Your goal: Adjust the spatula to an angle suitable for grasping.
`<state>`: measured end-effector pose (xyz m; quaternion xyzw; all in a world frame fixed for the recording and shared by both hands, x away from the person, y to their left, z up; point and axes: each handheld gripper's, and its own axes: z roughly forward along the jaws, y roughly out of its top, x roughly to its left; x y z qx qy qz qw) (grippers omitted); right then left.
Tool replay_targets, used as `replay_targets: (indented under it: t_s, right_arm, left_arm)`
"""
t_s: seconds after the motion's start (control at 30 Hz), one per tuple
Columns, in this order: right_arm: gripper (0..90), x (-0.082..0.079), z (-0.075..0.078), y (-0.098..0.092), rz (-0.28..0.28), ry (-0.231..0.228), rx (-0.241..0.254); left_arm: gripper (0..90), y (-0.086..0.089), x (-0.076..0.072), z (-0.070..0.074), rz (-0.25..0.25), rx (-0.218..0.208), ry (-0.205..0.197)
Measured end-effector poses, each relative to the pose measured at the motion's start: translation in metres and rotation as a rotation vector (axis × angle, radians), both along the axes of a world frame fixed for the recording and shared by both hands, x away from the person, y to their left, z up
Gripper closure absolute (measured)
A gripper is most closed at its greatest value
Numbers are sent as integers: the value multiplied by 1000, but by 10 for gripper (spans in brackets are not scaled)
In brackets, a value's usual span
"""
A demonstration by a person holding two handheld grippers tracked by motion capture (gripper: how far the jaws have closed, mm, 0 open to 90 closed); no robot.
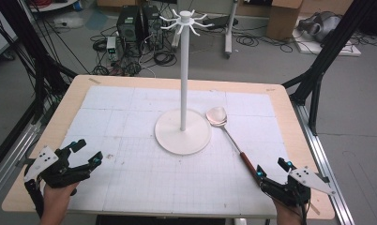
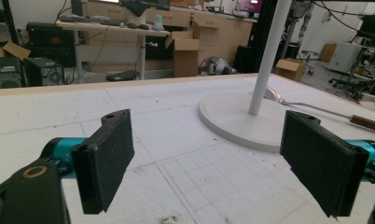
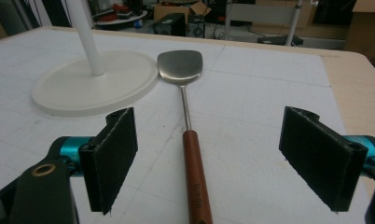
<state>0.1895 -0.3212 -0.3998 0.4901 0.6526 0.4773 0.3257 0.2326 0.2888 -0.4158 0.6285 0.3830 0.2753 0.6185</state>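
Two grippers, both jaws wide with nothing held. We see the spatula (image 3: 188,135) flat on the bench (image 1: 280,108), blade just beside the white stand (image 1: 183,131) base, wooden handle running toward the right gripper (image 1: 273,171). Left gripper (image 1: 87,152) sits well apart from it.

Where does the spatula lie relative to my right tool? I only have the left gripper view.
Observer: The spatula's wooden handle runs up between the right tool's open jaws, untouched.
Operator: And the blade?
Observer: The metal blade lies flat on the mat, beside the white stand's base.
Operator: Anything hanging on the stand?
Observer: No, the hooks at its top are bare.
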Motion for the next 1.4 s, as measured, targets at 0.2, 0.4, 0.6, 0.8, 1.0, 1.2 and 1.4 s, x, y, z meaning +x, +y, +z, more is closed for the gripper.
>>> replay_targets:
  t_s: [0.2, 0.4, 0.6, 0.8, 1.0, 1.2, 1.4]
  right_arm:
    - [182, 2, -2, -3, -17, -2, 1]
    - [182, 3, -2, -4, -26, 19, 30]
    - [182, 11, 0, 3, -3, 43, 6]
    - [235, 37, 2, 22, 52, 86, -29]
    - [310, 78, 1, 35, 92, 151, -67]
    - [412, 128, -4, 48, 119, 283, -137]
    - [474, 156, -16, 54, 126, 391, -175]
  left_arm:
    - [179, -1, 3, -2, 3, 10, 10]
    - [181, 1, 3, -3, -8, 7, 18]
    - [185, 3, -2, -3, -18, 15, 20]
    - [193, 4, -5, -3, -15, 13, 29]
    - [194, 5, -4, -5, -16, 20, 38]
    - [196, 4, -3, -5, -22, 23, 47]
    - [200, 4, -2, -6, -25, 25, 49]
